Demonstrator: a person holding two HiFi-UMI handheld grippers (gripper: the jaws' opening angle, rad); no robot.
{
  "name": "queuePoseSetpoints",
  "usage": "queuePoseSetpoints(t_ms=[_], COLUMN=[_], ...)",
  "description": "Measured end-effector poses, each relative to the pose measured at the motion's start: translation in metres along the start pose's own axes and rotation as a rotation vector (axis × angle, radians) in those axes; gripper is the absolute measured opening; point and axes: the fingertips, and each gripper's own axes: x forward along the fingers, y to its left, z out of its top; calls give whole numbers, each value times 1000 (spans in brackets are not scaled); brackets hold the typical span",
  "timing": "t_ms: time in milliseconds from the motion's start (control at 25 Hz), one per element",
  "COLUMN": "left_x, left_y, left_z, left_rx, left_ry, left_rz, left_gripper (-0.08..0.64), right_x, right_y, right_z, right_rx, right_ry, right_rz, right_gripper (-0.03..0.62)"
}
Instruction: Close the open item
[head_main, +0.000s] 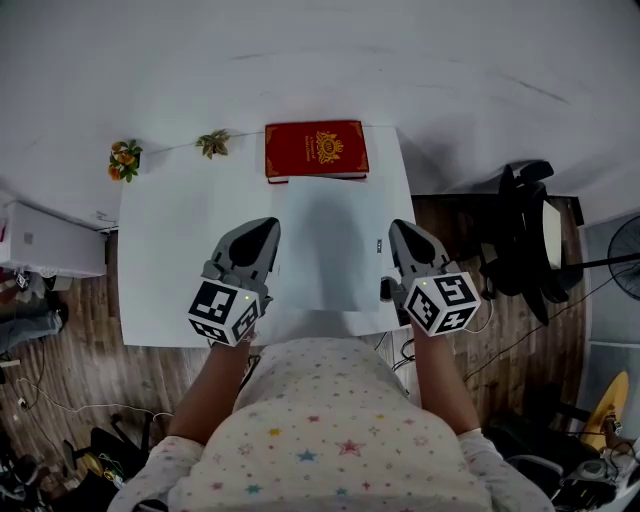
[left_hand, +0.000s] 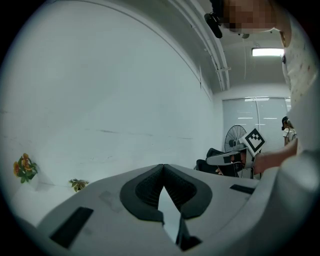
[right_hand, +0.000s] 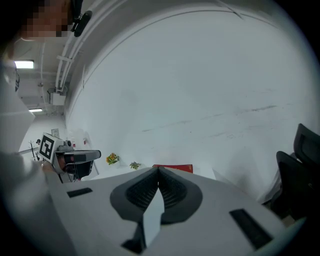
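Observation:
A red book (head_main: 316, 150) with a gold emblem lies closed, cover up, at the far edge of the white table (head_main: 170, 260). In the right gripper view a strip of the book (right_hand: 173, 168) shows just past the jaw tips. My left gripper (head_main: 268, 228) is held above the table's near left part, and its jaws meet at the tip (left_hand: 163, 166) with nothing between them. Over the near right edge, my right gripper (head_main: 397, 228) is likewise shut and empty (right_hand: 158, 169). Both are well short of the book.
Potted orange flowers (head_main: 124, 160) and a small green plant (head_main: 212, 143) stand at the table's far left. A white wall is behind the table. A black chair (head_main: 525, 230) and a fan (head_main: 625, 250) are to the right, a white cabinet (head_main: 50, 240) to the left.

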Motion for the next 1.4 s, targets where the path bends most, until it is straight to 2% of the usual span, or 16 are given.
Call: queuePoseSetpoints(t_ms=[280, 400, 760, 1120, 1400], left_x=[-4, -3, -1, -6, -8], left_y=[-1, 1, 0, 5, 3], left_z=[18, 15, 14, 24, 35], left_rx=[35, 46, -2, 5, 14], left_ry=[-16, 4, 1, -27, -58], left_rz=[6, 24, 28, 64, 64], left_gripper=[12, 12, 12, 12, 12], right_x=[-19, -23, -32, -36, -39], right_y=[4, 3, 4, 7, 10], right_z=[29, 36, 51, 59, 63], right_rx=[-52, -61, -72, -116, -115], right_ry=[-102, -126, -173, -198, -214], right_rz=[-37, -46, -55, -68, -68], right_gripper=[0, 0, 0, 0, 0])
